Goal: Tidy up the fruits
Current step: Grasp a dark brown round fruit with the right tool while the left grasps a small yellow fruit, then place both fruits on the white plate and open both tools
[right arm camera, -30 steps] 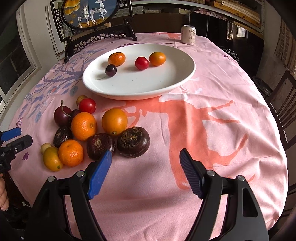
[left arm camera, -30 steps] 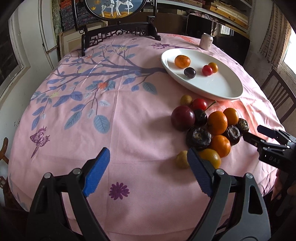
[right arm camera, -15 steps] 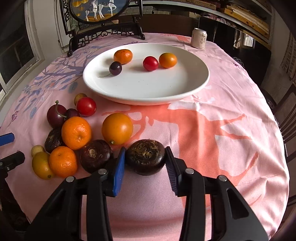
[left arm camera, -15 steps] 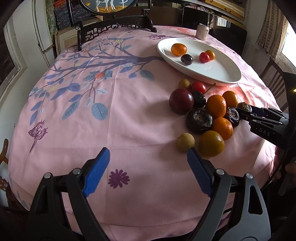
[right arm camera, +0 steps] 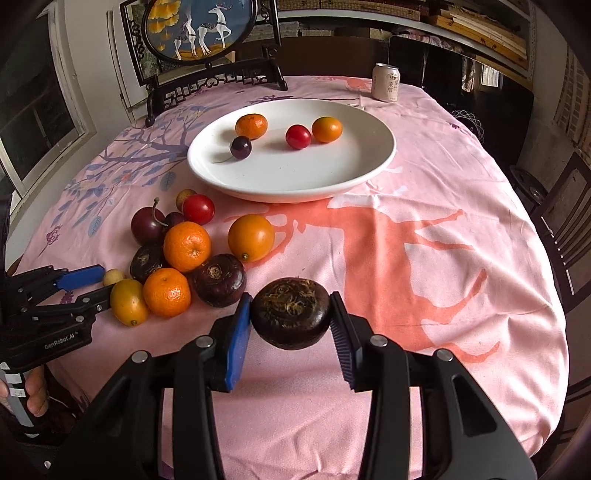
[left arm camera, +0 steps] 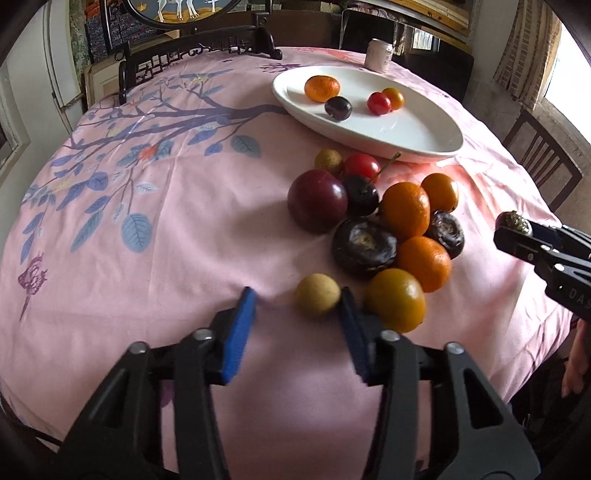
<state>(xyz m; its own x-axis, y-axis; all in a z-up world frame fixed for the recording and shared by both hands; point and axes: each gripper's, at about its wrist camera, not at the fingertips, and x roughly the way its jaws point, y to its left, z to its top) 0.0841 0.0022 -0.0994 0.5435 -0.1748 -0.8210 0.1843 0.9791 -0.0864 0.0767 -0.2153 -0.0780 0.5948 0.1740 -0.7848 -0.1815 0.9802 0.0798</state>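
My right gripper (right arm camera: pixel 291 321) is shut on a dark brown water chestnut (right arm camera: pixel 290 317) and holds it above the pink cloth. My left gripper (left arm camera: pixel 297 306) is open around a small yellowish longan (left arm camera: pixel 317 300); its right finger touches the fruit, the left stands apart. A pile of oranges (left arm camera: pixel 406 214), dark chestnuts (left arm camera: pixel 364 246), a plum (left arm camera: pixel 317 206) and cherries lies beside it. The white plate (right arm camera: pixel 295 177) holds a mandarin (right arm camera: pixel 251 125), a dark cherry (right arm camera: pixel 241 147), a red cherry tomato (right arm camera: pixel 298 136) and a small orange (right arm camera: pixel 327 129).
A drink can (right arm camera: pixel 386 82) stands behind the plate. A framed deer screen (right arm camera: pixel 199 33) on a dark stand sits at the table's far edge. Chairs (right arm camera: pixel 565 229) stand at the right. The round table's front edge is close below both grippers.
My right gripper closed on the water chestnut and lifted it off the cloth. My left gripper moved forward to the longan and narrowed around it.
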